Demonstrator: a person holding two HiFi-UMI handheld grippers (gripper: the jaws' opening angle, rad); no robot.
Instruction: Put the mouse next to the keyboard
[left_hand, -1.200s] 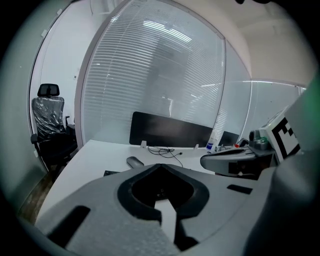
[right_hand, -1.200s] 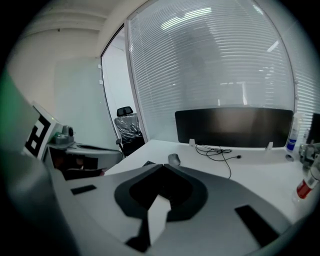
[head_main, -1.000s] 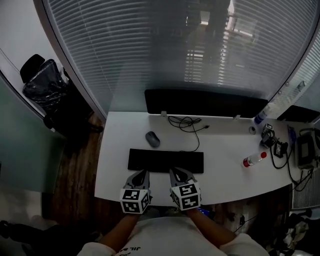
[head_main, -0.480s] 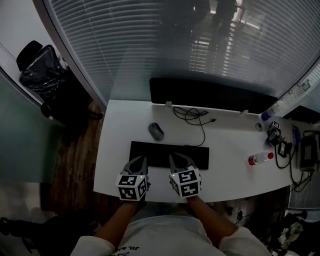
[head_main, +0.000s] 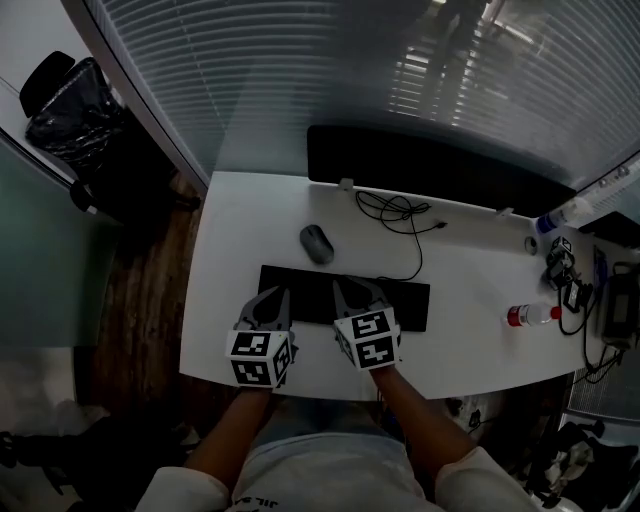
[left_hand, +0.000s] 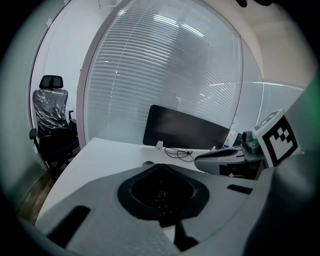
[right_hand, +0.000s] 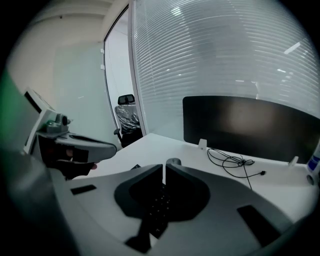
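Head view: the grey moulded-plastic left gripper (head_main: 271, 298) and right gripper (head_main: 350, 291), each with jaws closed on nothing.
Their tips hang over the near edge of the flat black rectangular keyboard (head_main: 411, 306). The rounded grey mouse (head_main: 317, 244) lies just beyond it on the smooth white desk (head_main: 230, 232), and a looped black cable (head_main: 399, 211) lies farther back.

Smooth matt mouse (head_main: 317, 244), perhaps plastic

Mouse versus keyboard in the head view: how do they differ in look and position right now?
The mouse is small, rounded and grey; the keyboard is long, flat and black. The mouse lies past the keyboard's far edge, clear of the grippers; the left gripper and right gripper overlap the keyboard in the head view. Both rest on the white desk, ungripped.
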